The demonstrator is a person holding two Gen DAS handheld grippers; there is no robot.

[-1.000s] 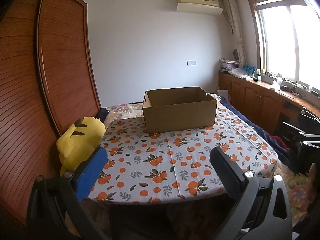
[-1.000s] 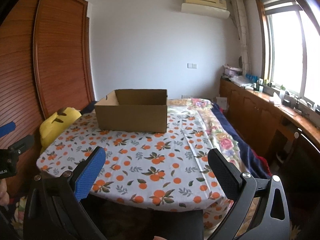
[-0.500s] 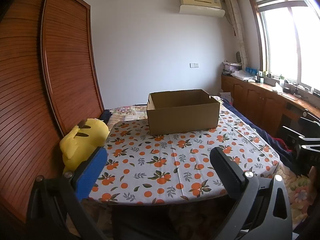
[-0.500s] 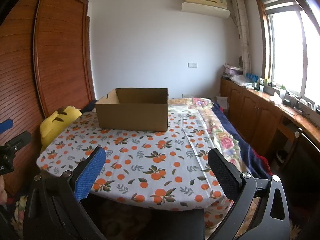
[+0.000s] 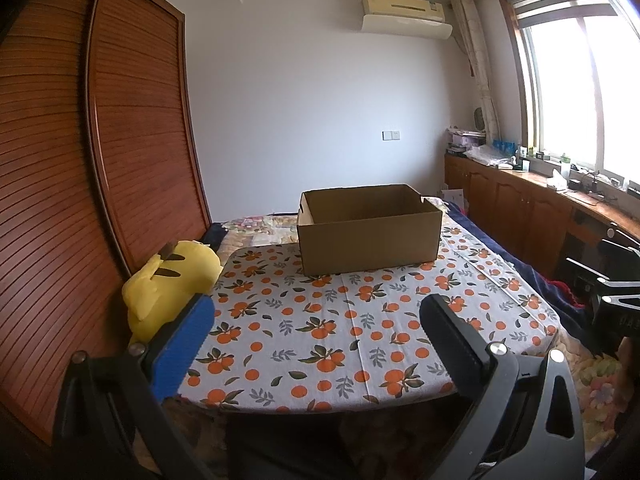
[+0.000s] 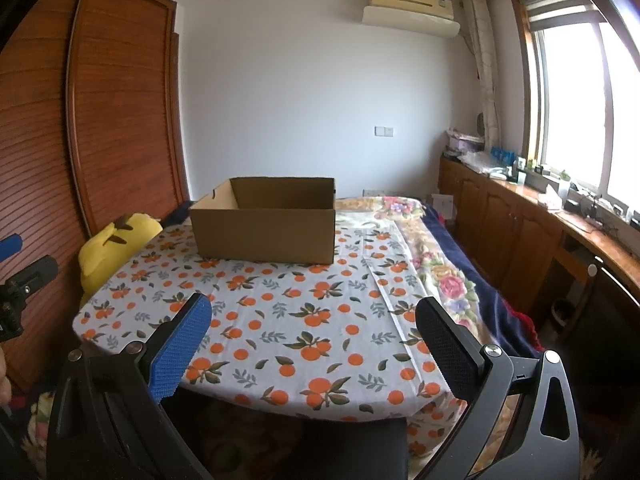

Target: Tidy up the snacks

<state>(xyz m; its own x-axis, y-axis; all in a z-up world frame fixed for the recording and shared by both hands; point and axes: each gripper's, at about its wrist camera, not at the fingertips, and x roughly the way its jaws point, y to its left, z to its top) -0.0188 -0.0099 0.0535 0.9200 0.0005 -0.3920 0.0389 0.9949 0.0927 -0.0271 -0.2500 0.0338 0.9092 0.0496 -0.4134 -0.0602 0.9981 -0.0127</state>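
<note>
An open brown cardboard box (image 5: 370,232) (image 6: 266,222) stands at the far side of a table covered with an orange-print cloth (image 5: 340,320) (image 6: 288,312). Its inside looks bare as far as I can see. No snacks show in either view. My left gripper (image 5: 316,324) hangs open short of the table's near edge, nothing between its fingers. My right gripper (image 6: 312,324) is open too, also in front of the near edge, holding nothing. The left gripper's blue tip (image 6: 10,246) peeks in at the left edge of the right wrist view.
A yellow plush toy (image 5: 168,284) (image 6: 112,248) sits at the table's left side against a wooden slatted wardrobe (image 5: 80,184). A bed with floral bedding (image 6: 432,264) lies to the right. Wooden cabinets with clutter (image 5: 532,200) run under the window.
Both views have drifted slightly; the left camera tilted up a little, so the box sits lower in its frame. Both grippers stay open and hold nothing.
</note>
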